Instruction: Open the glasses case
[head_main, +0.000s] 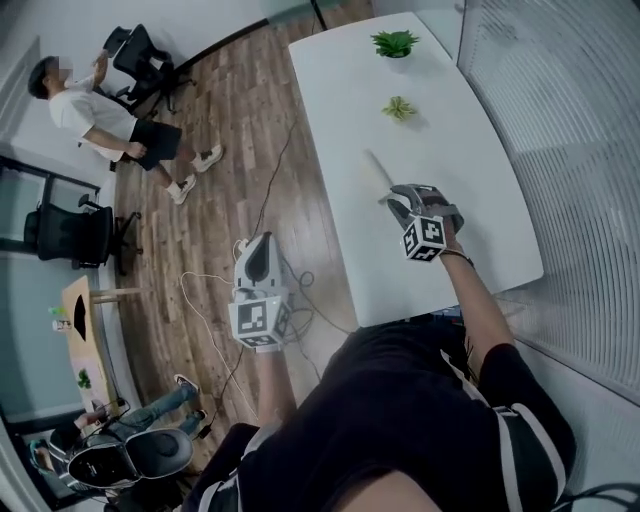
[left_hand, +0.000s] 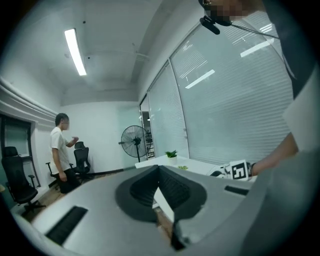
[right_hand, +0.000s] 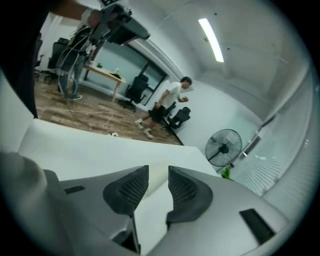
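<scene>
White table (head_main: 470, 150) fills the upper right of the head view, beside a wood floor (head_main: 230, 160). The pale, slim glasses case (head_main: 377, 166) lies on the table, with a small plant (head_main: 399, 108) further along. The right gripper (head_main: 403, 196) hovers just short of the case, while the left gripper (head_main: 260, 245) hangs beyond the table's edge, over the floor.

Left gripper view: its fingers meet at the tips with nothing between them — a fan (left_hand: 134, 141) stands far behind.

Right gripper view: the fingers stand apart, and a pale shape, seemingly the case, shows in the gap — the pads are not touching it.
</scene>
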